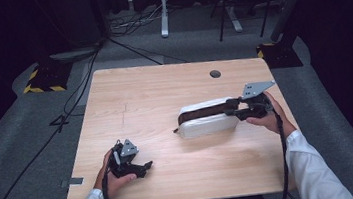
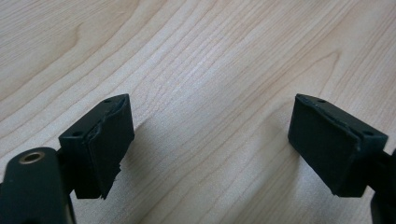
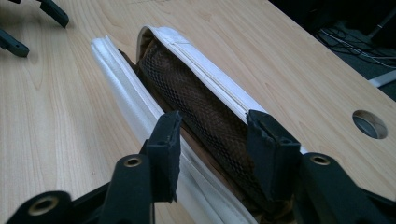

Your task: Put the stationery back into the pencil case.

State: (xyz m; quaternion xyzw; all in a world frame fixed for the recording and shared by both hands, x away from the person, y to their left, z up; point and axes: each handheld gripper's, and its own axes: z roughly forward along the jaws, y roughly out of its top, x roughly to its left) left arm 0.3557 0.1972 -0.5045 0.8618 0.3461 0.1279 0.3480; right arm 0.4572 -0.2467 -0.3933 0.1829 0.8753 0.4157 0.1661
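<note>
Pale wood counter (image 1: 154, 97), dark floor behind. Your right gripper (image 3: 212, 140) has its jaws apart, straddling the near end of the white pouch (image 1: 206, 119) without pinching it, brown mesh lining between them. Pouch's long axis runs away from those jaws, across the counter. Left gripper (image 1: 139, 168) rests well apart, jaws wide, holding nothing.

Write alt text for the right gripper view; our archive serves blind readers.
A white pouch lies unzipped on a wooden table, showing brown mesh lining. The right gripper has its two black jaws inside the opening, spread apart against the pouch's edges. A round hole in the table sits at right.
</note>
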